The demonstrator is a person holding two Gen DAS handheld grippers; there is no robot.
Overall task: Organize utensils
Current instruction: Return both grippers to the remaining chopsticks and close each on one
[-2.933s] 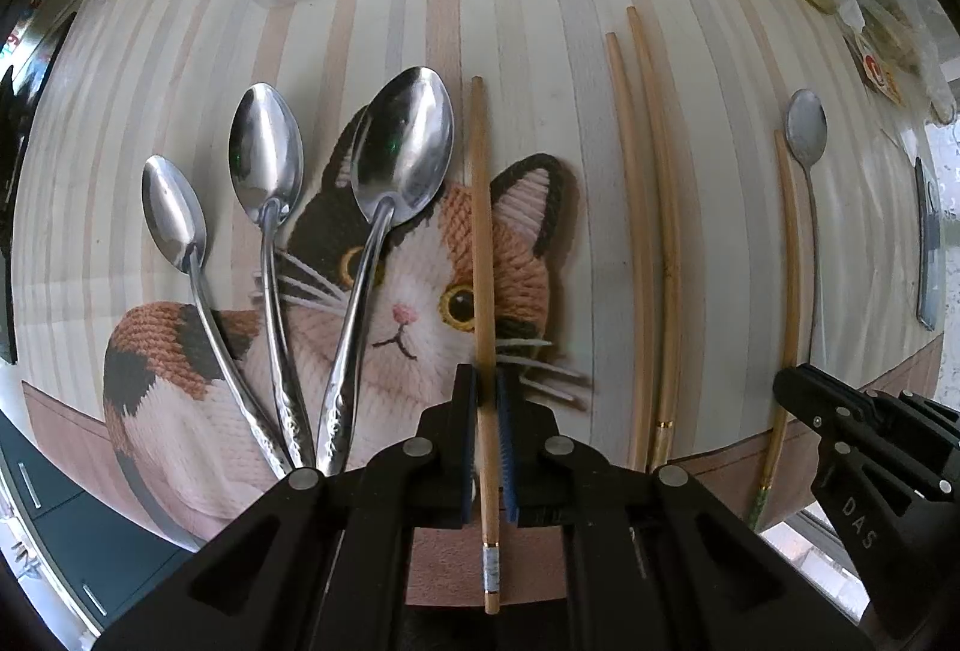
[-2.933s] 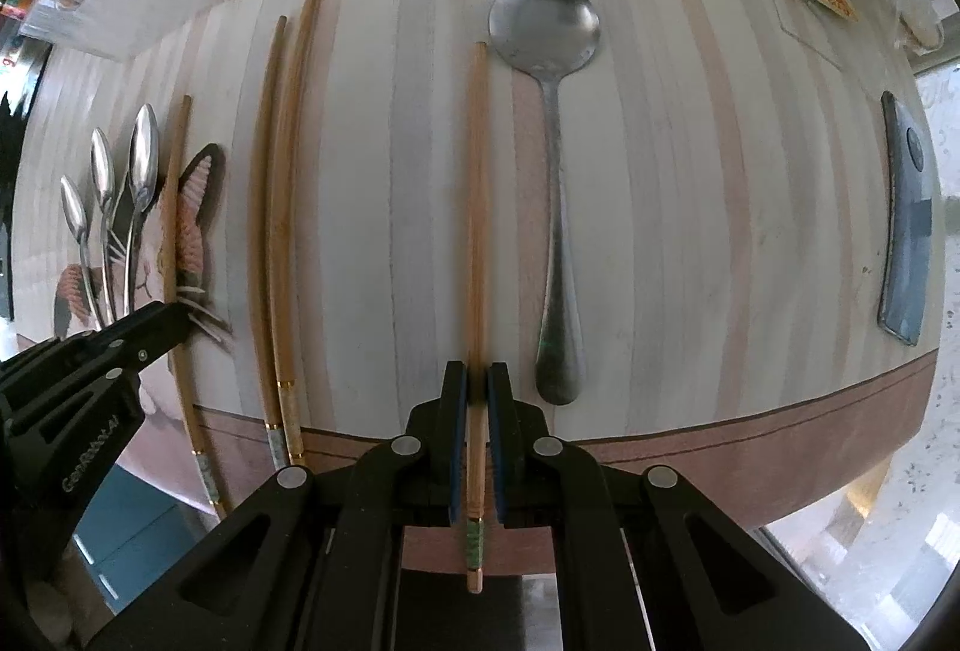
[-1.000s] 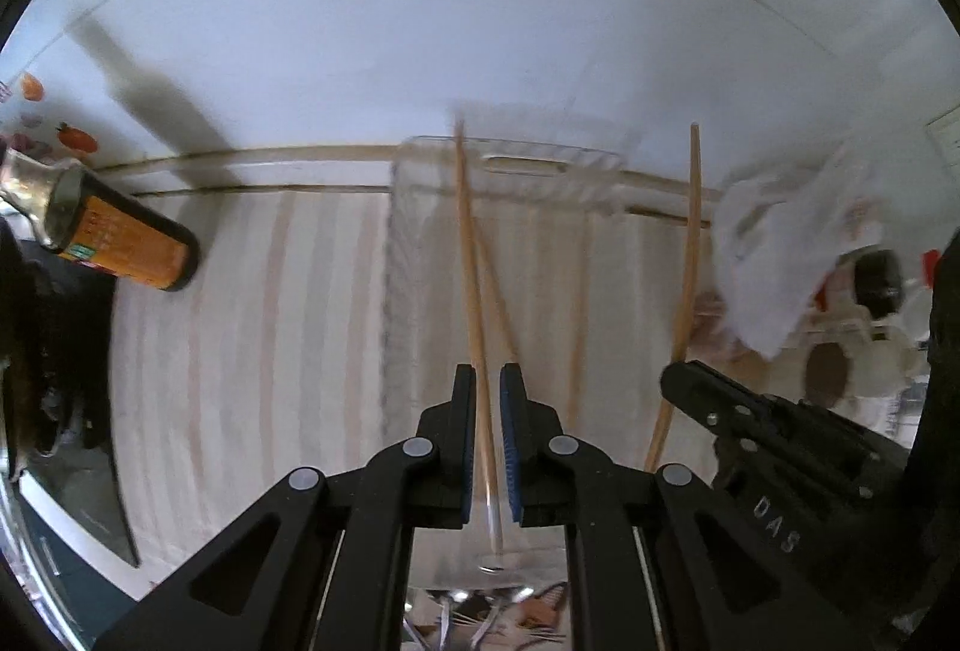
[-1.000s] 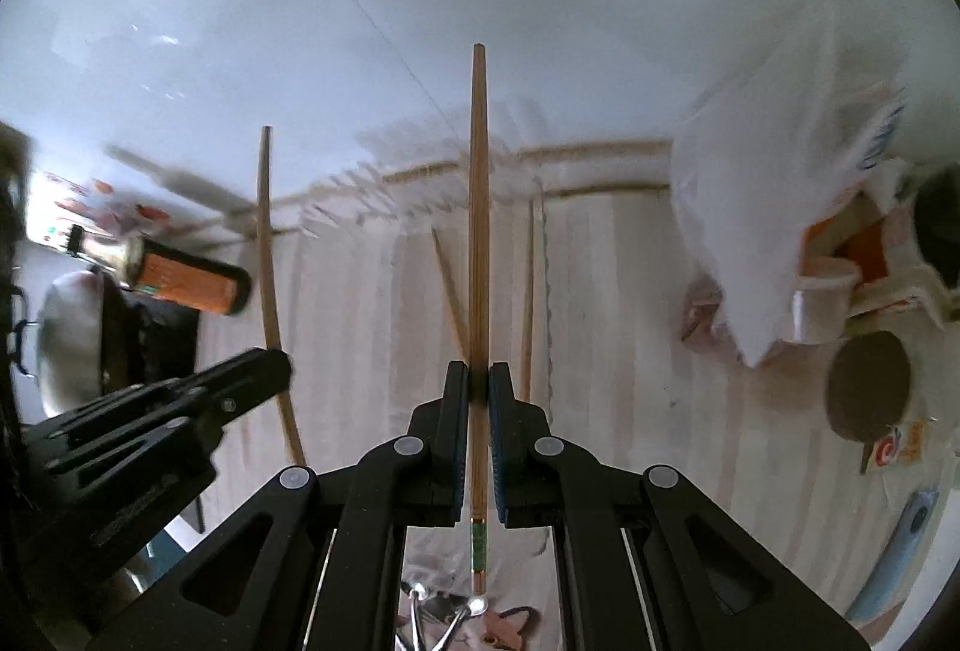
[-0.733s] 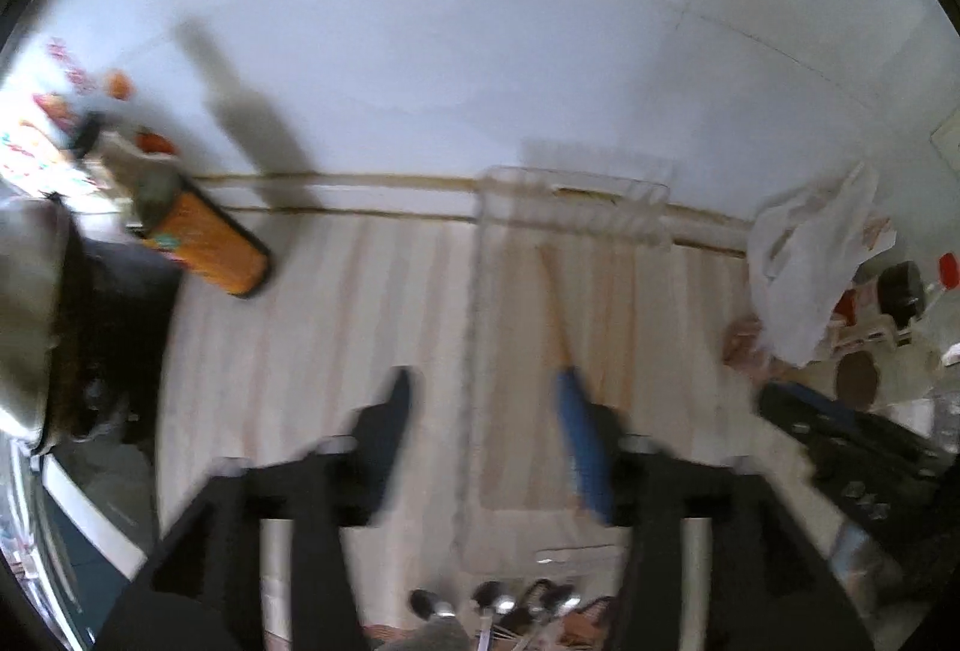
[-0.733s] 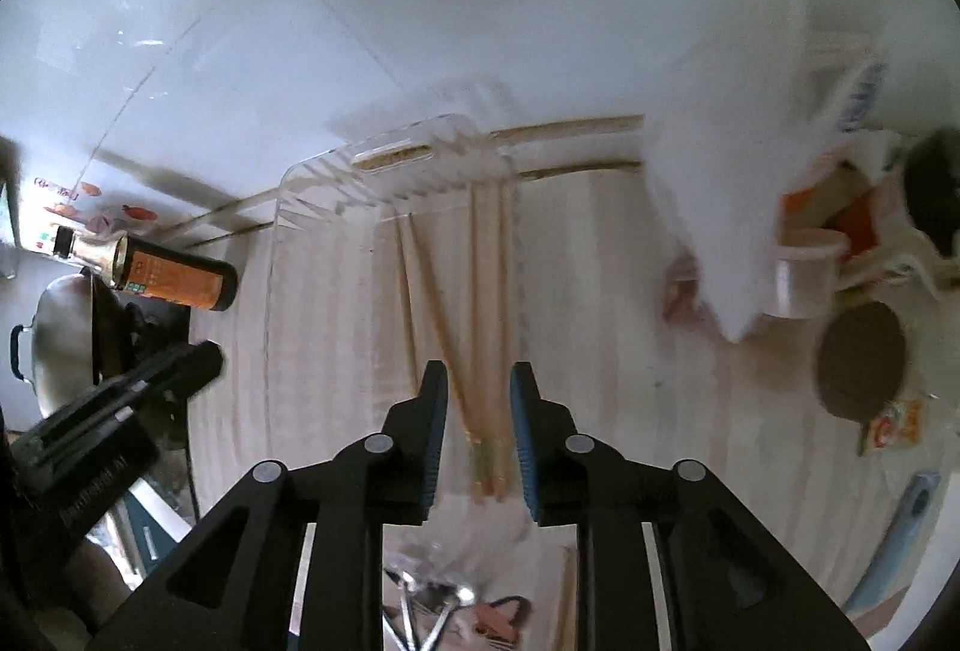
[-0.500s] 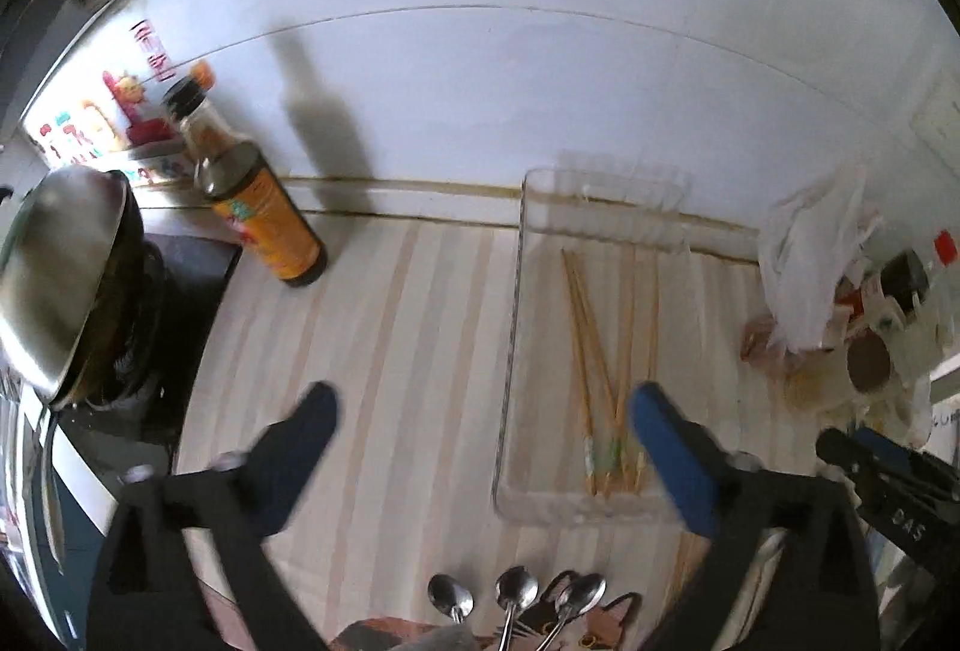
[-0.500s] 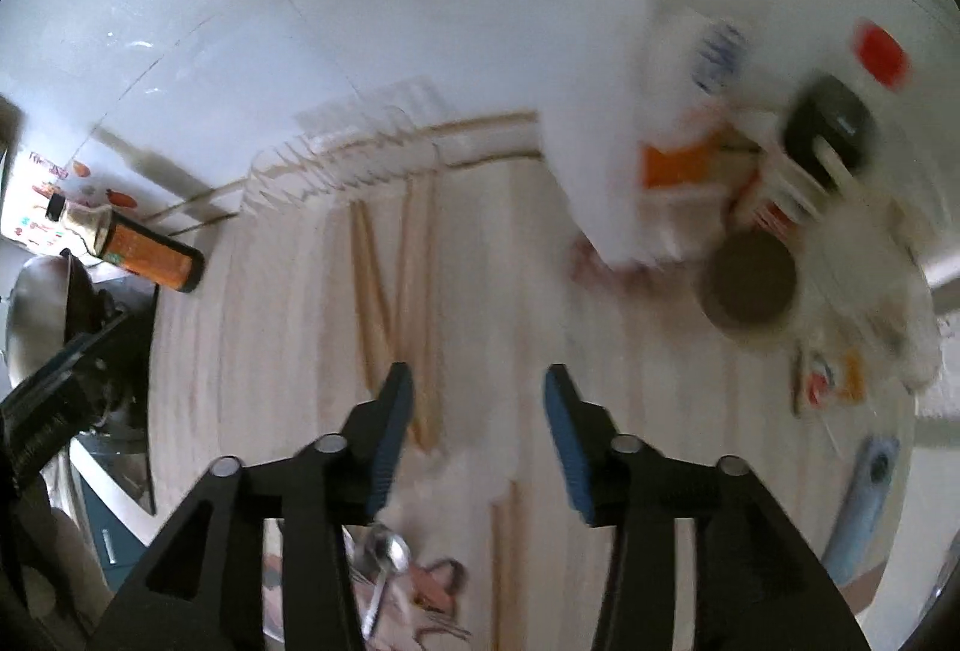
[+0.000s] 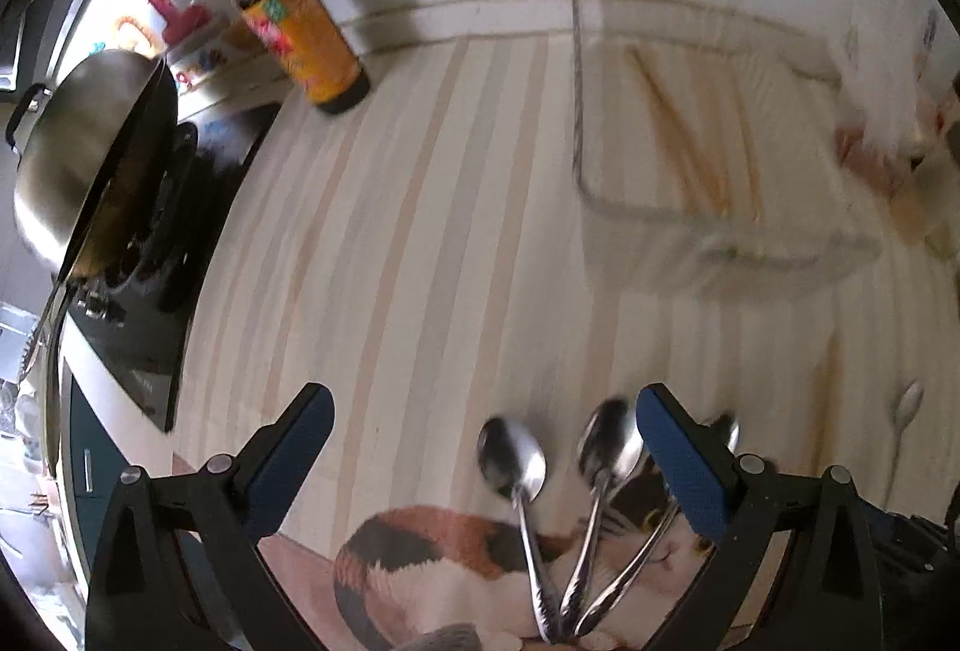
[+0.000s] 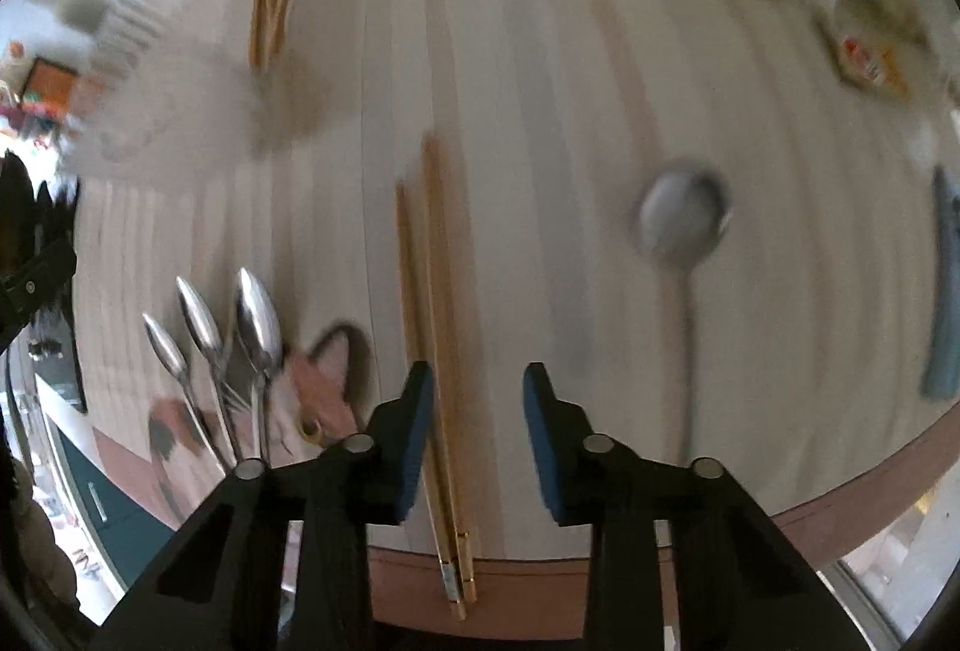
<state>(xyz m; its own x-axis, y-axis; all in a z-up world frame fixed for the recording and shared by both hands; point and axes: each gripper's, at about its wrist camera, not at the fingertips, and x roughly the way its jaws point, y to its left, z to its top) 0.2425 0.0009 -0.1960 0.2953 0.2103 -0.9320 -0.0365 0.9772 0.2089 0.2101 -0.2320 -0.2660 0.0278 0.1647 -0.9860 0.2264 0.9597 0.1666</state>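
My pair of wooden chopsticks (image 10: 441, 381) lies on the striped surface (image 10: 540, 111), long axis running from 6 toward 12 o'clock, thin tips away from me. My right gripper (image 10: 477, 432) hangs released just above them, jaws apart, its left pad over the sticks. At 2 o'clock a round steel spoon (image 10: 681, 243) points its bowl away. My left gripper (image 9: 480, 459) gapes wide above three shiny spoons (image 9: 564, 477) fanned on the cat mat (image 9: 432, 549). More chopsticks (image 9: 684, 141) rest inside the clear tray (image 9: 579, 111) at 1 o'clock.
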